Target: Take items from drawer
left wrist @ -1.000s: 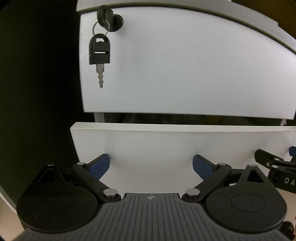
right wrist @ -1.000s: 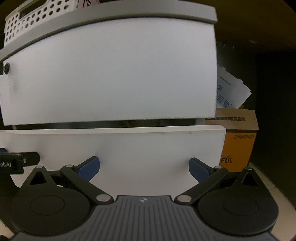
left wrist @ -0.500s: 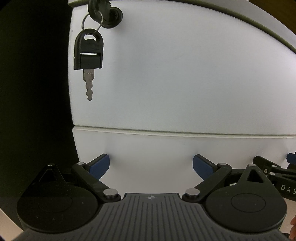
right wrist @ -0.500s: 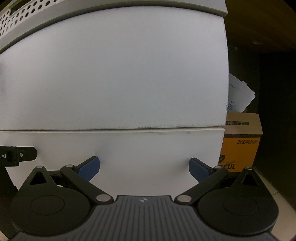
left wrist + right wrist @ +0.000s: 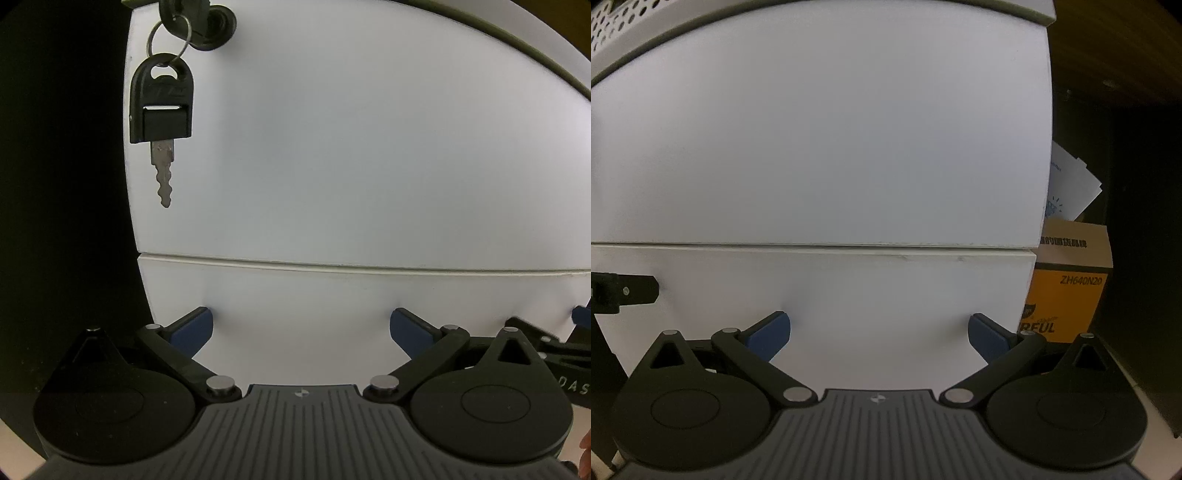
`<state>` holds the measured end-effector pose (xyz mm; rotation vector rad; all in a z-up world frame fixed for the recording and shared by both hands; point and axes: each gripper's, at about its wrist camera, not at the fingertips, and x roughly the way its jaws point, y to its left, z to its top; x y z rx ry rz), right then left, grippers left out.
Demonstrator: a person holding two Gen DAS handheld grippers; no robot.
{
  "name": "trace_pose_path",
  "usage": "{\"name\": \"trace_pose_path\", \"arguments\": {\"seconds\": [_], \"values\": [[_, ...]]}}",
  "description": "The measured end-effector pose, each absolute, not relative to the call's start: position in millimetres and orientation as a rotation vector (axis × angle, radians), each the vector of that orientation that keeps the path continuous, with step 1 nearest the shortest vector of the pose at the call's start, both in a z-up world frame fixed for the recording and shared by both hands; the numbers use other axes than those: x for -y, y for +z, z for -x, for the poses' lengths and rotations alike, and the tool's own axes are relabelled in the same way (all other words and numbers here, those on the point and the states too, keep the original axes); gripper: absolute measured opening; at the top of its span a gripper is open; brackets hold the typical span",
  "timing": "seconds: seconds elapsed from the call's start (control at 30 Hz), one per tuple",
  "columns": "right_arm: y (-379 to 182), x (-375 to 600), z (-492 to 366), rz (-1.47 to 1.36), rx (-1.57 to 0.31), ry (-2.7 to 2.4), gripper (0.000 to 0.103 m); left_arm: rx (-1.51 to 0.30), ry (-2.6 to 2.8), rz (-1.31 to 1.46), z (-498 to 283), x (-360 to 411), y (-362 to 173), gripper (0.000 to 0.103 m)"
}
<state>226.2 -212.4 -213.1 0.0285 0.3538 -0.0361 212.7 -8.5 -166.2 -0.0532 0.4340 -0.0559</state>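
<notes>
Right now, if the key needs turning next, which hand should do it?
Left. The key hangs just above the left gripper, whose fingers are opening with nothing between them. The right gripper faces the other end of the drawer, and its view shows no key.

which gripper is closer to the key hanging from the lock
Left. The left gripper faces the lower drawer front below the hanging key at the cabinet's left edge. The right gripper works near the cabinet's right edge, by the orange box.
</notes>
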Motion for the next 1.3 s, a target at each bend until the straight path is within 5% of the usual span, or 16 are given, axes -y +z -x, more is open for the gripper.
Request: {"name": "trace_pose_path", "arguments": {"seconds": [1.3], "values": [[-104,209,-101,0.01,-0.359,0.047,0.103,-0.427,-0.108,0.042,-137,13,-81,0.103]]}}
